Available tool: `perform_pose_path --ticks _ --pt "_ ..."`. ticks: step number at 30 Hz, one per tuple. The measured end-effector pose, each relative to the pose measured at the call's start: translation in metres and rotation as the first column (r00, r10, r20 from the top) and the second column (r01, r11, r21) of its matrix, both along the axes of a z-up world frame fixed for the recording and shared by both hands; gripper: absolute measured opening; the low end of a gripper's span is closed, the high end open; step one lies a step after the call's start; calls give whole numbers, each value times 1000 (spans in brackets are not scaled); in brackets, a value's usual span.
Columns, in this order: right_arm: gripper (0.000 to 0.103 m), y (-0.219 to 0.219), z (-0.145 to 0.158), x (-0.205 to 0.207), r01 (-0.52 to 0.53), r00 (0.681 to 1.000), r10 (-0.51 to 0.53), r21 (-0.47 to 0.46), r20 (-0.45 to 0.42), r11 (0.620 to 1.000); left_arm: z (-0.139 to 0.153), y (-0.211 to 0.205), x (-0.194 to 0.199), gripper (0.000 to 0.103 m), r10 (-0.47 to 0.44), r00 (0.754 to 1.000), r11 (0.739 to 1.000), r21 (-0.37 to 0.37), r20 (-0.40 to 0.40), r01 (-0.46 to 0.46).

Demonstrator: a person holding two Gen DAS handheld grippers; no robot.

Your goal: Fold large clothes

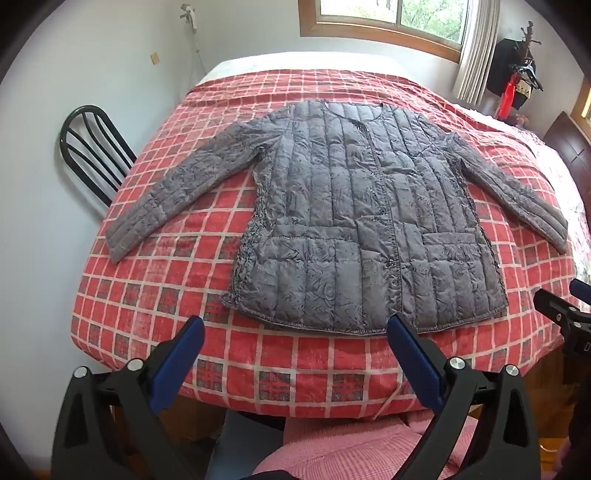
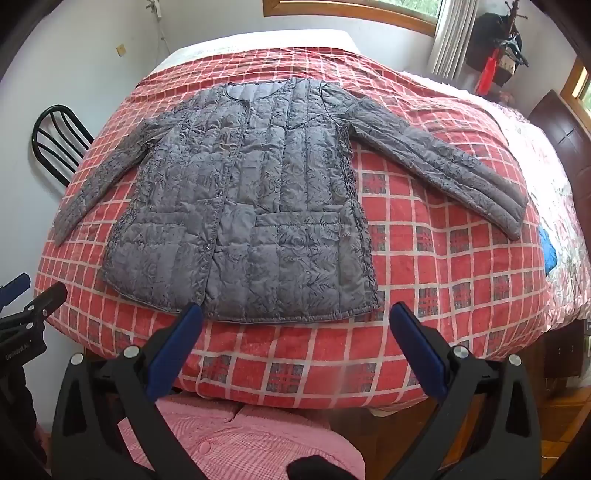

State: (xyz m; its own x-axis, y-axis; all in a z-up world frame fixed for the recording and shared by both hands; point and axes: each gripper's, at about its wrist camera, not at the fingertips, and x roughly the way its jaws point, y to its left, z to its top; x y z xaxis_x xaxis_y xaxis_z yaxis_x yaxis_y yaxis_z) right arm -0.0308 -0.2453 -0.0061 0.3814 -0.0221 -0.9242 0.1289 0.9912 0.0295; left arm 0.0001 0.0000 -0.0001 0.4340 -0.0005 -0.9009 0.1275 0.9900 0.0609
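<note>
A: What's biggest in my feeds?

B: The bed [image 1: 295, 362], covered by a red plaid blanket [image 2: 424, 258]. It fills most of both wrist views.

A: And the task item?

B: I've got a grey quilted jacket [image 1: 362, 221] lying flat on the blanket, front up, buttoned, collar toward the window [image 1: 388, 22], hem toward me. Both sleeves are spread out to the sides, angled down toward the near edge. Two patch pockets sit low on the front.

A: Room stuff?

B: A black metal chair [image 1: 92, 155] is against the wall, left of the bed. A curtain [image 1: 476, 48] hangs right of the window. There's a dark wooden headboard [image 2: 561, 125] at far right, and a blue item [image 2: 548, 251] on the floral sheet past the right sleeve cuff; I can't tell what it is.

A: Grippers?

B: My left gripper [image 1: 295, 325] is spread wide, nothing between the blue pads [image 1: 417, 358], and hangs just short of the hem, not touching. My right gripper [image 2: 295, 314] is equally wide apart and empty, with its left fingertip overlapping the hem in view; contact unclear. Each one shows at the edge of the other's feed.
</note>
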Motion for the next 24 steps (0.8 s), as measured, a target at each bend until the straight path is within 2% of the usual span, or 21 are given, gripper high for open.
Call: perform_pose_path --ticks 24 --pt "100 1 -1 1 1 1000 -1 -1 1 1000 0 0 0 99 2 1000 1000 2 6 -2"
